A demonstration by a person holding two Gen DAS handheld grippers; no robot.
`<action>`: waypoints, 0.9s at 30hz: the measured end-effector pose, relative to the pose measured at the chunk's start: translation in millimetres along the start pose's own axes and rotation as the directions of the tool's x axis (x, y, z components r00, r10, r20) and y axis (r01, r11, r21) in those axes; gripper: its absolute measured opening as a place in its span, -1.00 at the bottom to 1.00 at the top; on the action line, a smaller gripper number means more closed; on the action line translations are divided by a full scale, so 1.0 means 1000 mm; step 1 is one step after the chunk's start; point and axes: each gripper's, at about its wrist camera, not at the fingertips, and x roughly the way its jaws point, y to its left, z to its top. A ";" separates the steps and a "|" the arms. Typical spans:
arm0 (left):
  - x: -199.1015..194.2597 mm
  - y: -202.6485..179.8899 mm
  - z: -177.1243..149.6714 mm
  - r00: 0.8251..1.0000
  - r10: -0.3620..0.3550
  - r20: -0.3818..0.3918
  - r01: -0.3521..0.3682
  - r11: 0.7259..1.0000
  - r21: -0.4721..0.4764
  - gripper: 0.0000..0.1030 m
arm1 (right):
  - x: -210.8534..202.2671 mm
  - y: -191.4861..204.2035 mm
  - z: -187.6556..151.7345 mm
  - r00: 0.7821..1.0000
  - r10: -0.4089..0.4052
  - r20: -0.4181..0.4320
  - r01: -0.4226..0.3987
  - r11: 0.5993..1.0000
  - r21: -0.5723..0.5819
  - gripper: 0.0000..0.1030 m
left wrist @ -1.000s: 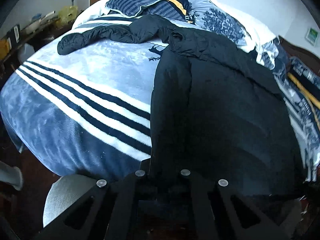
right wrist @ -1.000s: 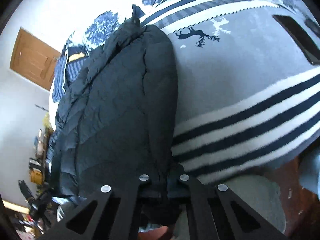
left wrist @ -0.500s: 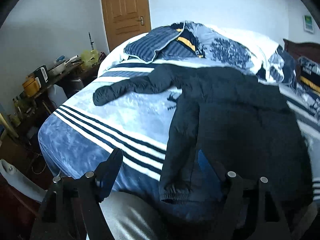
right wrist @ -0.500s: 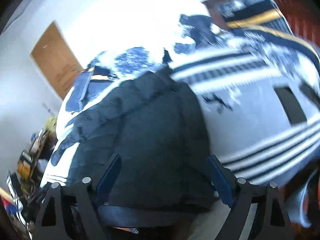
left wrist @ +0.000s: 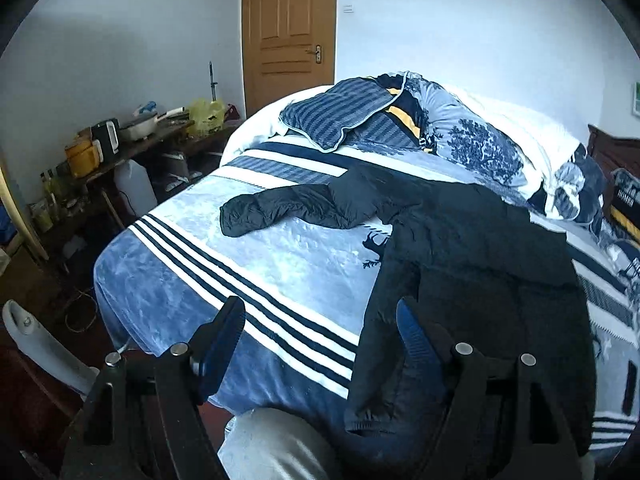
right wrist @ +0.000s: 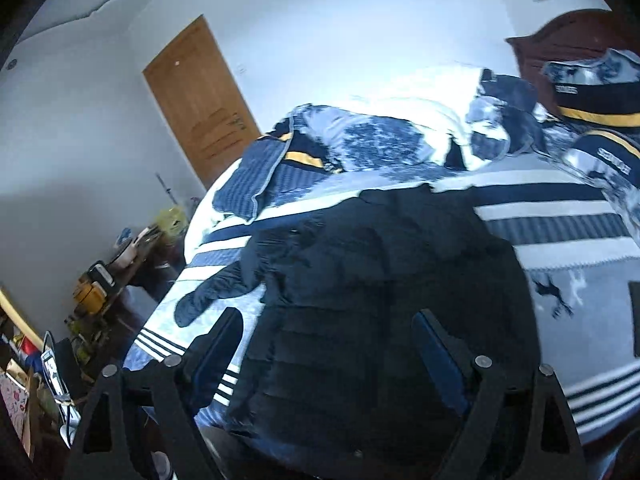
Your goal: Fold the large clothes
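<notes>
A large black puffer jacket (left wrist: 472,280) lies spread on the bed's blue striped blanket (left wrist: 224,264), hem toward me. One sleeve (left wrist: 280,210) stretches out to the left. My left gripper (left wrist: 320,340) is open and empty, raised above the bed's near edge, beside the jacket's left hem corner. In the right wrist view the jacket (right wrist: 384,280) fills the middle. My right gripper (right wrist: 328,344) is open and empty, held above the jacket's lower part.
Pillows and a bunched duvet (left wrist: 420,120) lie at the bed's far side. A cluttered side table (left wrist: 120,140) stands left, with a wooden door (left wrist: 290,32) behind. A headboard (right wrist: 568,48) is at the right. A dark flat object (right wrist: 634,320) lies on the blanket.
Both grippers let go of the jacket's hem, opened, and pulled back and up from the bed. The jacket now lies flat on the blanket.
</notes>
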 end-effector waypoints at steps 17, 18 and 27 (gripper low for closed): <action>0.061 0.052 0.057 0.995 -0.030 -0.094 0.013 0.984 -0.180 0.58 | 0.089 0.077 0.049 0.997 -0.074 -0.033 0.068 0.986 -0.152 0.72; 0.065 0.052 0.059 0.995 -0.033 -0.097 0.015 0.983 -0.181 0.58 | 0.093 0.081 0.051 0.997 -0.075 -0.035 0.068 0.985 -0.160 0.72; 0.144 0.080 0.075 0.975 -0.072 -0.211 0.014 0.964 -0.265 0.58 | 0.134 0.101 0.063 0.998 -0.045 -0.054 0.033 0.980 -0.197 0.72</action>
